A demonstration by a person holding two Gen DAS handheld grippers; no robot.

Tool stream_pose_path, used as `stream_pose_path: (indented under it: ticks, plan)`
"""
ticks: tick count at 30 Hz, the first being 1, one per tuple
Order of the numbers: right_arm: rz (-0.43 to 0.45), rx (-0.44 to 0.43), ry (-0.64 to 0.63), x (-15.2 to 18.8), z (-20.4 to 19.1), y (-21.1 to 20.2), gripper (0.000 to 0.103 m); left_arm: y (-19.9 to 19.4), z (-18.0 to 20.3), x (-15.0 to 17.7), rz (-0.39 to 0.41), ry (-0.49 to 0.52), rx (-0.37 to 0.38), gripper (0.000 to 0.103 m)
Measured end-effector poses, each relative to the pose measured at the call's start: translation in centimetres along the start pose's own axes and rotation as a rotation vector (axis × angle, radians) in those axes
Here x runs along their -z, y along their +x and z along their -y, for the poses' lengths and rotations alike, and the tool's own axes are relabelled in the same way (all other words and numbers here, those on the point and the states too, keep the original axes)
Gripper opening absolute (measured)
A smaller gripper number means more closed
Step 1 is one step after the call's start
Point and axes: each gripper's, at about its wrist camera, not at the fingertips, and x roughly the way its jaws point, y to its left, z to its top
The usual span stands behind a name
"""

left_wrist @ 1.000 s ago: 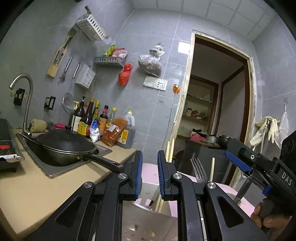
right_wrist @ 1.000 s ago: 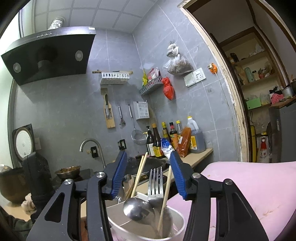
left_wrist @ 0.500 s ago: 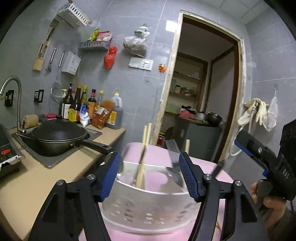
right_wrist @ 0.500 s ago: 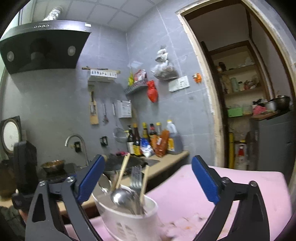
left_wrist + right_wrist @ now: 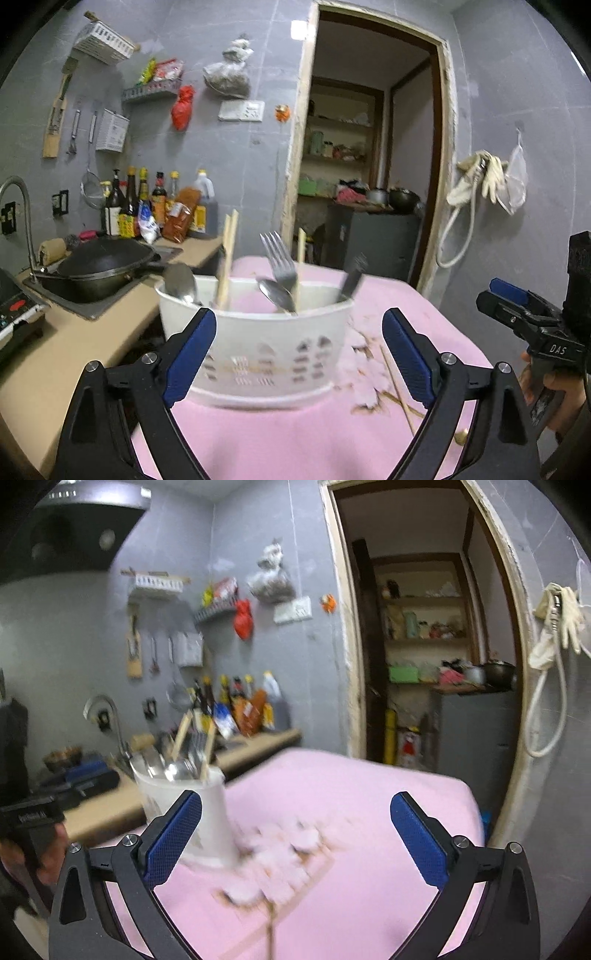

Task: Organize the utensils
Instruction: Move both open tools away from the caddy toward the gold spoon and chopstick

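Observation:
A white perforated utensil holder [image 5: 258,350] stands on the pink table [image 5: 295,435]. It holds forks [image 5: 279,258], spoons [image 5: 179,282] and chopsticks [image 5: 227,258]. My left gripper [image 5: 295,354] is open, with the holder just ahead between its blue pads, not touching. A loose chopstick [image 5: 397,387] lies on the table right of the holder. My right gripper [image 5: 295,843] is open and empty over the table, the holder [image 5: 192,812] at its left finger; it also shows at the right of the left wrist view [image 5: 532,317].
A beige counter [image 5: 55,354] lies left with a black wok [image 5: 99,266] in the sink, a tap [image 5: 18,206] and sauce bottles [image 5: 155,206]. An open doorway [image 5: 369,166] is behind. The pink surface is worn and torn [image 5: 280,856] near the holder.
Both grippers opened wide and drew back from the holder, which now stands free on the pink table. The right gripper swung to the right.

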Motion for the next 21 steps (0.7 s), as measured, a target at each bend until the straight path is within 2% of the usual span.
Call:
stream_pose_path:
  ticks: [6, 9, 15, 19, 21]
  plan:
    - [-0.171, 0.058, -0.025, 3.2, 1.3, -0.9, 0.103, 1.4, 2.0, 1.6, -0.124, 0.029, 0.067, 0.088]
    - [-0.259, 0.049, -0.030, 4.7, 1.4, -0.9, 0.102, 2.6, 3.3, 2.6, -0.221, 0.072, 0.112, 0.088]
    - [-0.401, -0.011, -0.027, 7.4, 1.1, -0.4, 0.080, 4.9, 5.1, 4.3, -0.363, 0.114, 0.176, 0.088]
    - [-0.470, -0.046, -0.054, 8.7, 0.4, 0.0, 0.059, 6.7, 5.5, 5.1, -0.460, 0.098, 0.226, 0.087]
    - [-0.495, -0.068, -0.068, 9.2, 0.1, 0.1, 0.052, 7.5, 5.7, 5.3, -0.501, 0.089, 0.248, 0.081]
